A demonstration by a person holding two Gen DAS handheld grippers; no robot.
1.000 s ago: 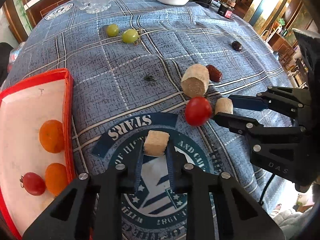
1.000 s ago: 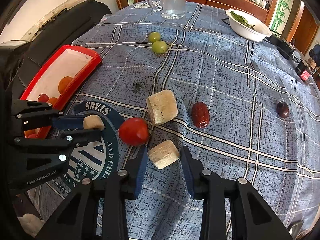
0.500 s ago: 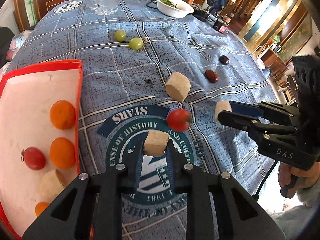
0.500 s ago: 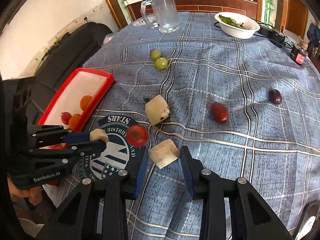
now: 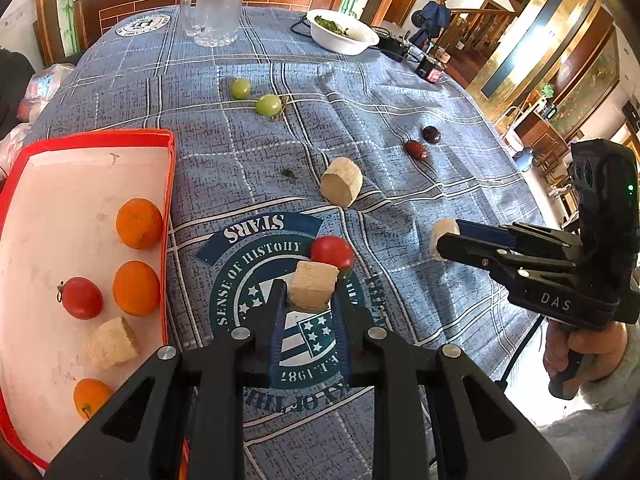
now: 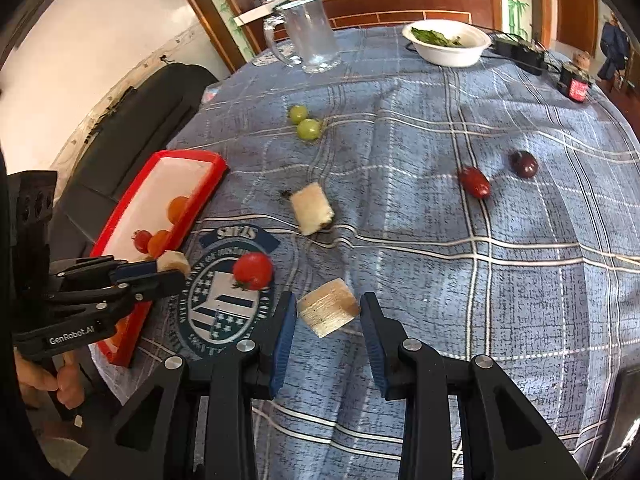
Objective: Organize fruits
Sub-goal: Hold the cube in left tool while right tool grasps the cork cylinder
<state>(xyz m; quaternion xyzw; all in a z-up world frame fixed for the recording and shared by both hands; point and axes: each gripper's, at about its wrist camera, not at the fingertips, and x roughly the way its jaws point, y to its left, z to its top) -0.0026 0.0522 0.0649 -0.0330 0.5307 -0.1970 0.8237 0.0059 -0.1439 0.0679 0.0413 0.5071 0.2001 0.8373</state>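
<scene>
Two grippers, each already loaded. The left gripper [image 5: 310, 300] has its fingers [image 5: 276, 320] clenched on a small beige sugarcane chunk [image 5: 312, 292], held clear above the blue tablecloth [image 5: 240, 152] near the round printed emblem. The right gripper [image 6: 328, 320] is grasping a second beige chunk [image 6: 328, 312] the same way, clear of the cloth; its pads sit at the chunk's two ends.

Step in hand: carry phase, both pieces lifted, neither deposited yet. The red tray [image 5: 170, 184] sits on the left side of the bench and already holds three oranges [image 5: 138, 224], one cherry tomato [image 5: 82, 298] and one beige chunk [image 5: 110, 342].

Still loose on the cloth:
- red cherry tomato [image 5: 332, 252], just beyond the left gripper's chunk
- larger beige chunk [image 5: 342, 182], mid-bench
- two green grapes [image 5: 268, 105], farther back
- red date [image 5: 416, 150] and a darker round fruit [image 5: 431, 134], touching or nearly so, right of centre

A glass mug [image 5: 214, 4] and a white bowl [image 5: 342, 32] of greens stand at the far edge, not part of the sort.

Next move, judged: swing the left chunk over the tray's near rim and release onto bare white floor beside the other chunk. The right one has a longer trip across the emblem, so the hands should go in turn to avoid crowding. Likely risk: dropped chunks rolling into the oranges.
</scene>
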